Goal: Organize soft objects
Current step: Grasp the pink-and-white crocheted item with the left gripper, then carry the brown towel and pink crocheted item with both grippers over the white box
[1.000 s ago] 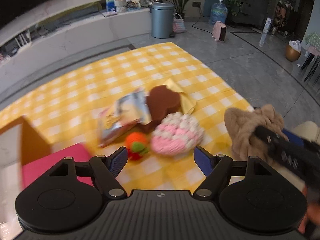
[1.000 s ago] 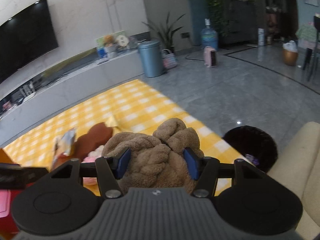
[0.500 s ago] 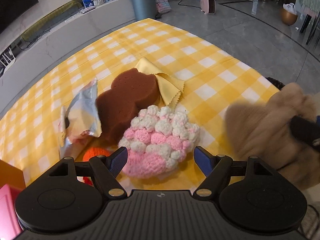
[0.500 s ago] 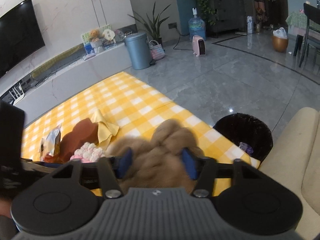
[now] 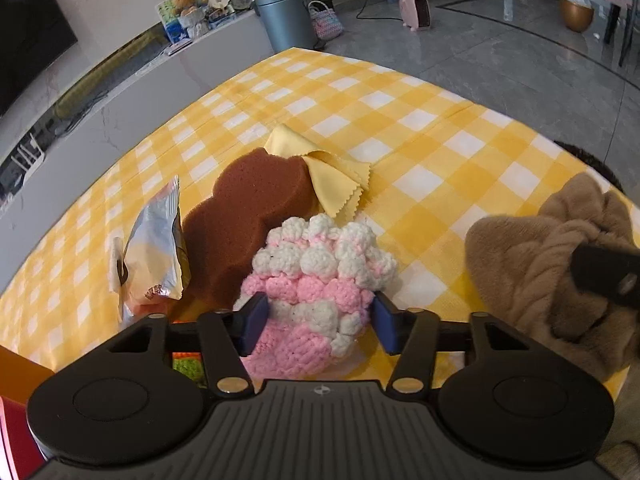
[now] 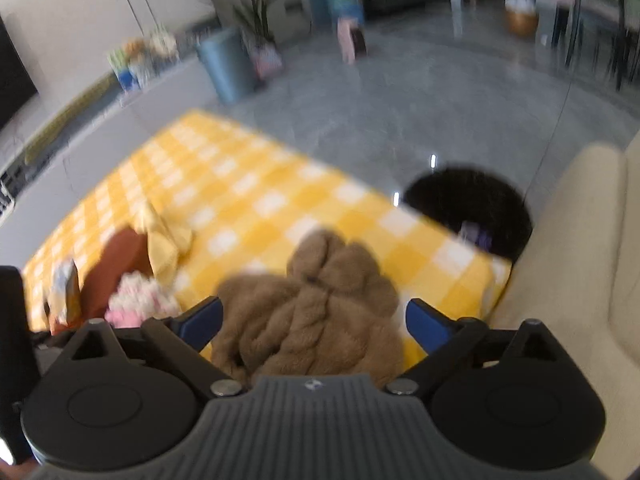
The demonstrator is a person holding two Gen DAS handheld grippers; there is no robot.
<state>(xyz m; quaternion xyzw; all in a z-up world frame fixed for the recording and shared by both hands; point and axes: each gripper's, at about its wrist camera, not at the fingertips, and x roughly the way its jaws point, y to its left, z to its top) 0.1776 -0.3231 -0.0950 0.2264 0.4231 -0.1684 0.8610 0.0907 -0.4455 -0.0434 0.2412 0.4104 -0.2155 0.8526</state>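
Left gripper [image 5: 316, 322] down over the pink-and-white knitted hat [image 5: 316, 280], blue pads pressed against both of its sides, pinching it. Hat resting on the yellow checked tablecloth [image 5: 420, 136], touching the brown sponge [image 5: 248, 216] just behind it. Yellow cloth [image 5: 324, 172] draped over the far edge of the sponge; silver snack bag [image 5: 152, 256] lying just left of the sponge. Bit of orange and green knitting [image 5: 186, 364] peeking out under the left finger, mostly hidden. Right gripper [image 6: 316, 322] spread wide, blue pads standing apart from the tan fluffy garment [image 6: 316, 328] heaped between them near the table's right corner, touching neither side as far as the blurred view shows. Same garment at the right edge of the left wrist view, well right of the hat. Black bin [image 6: 472, 208] on the grey floor beyond the table edge, cream sofa [image 6: 580, 260] beside it.
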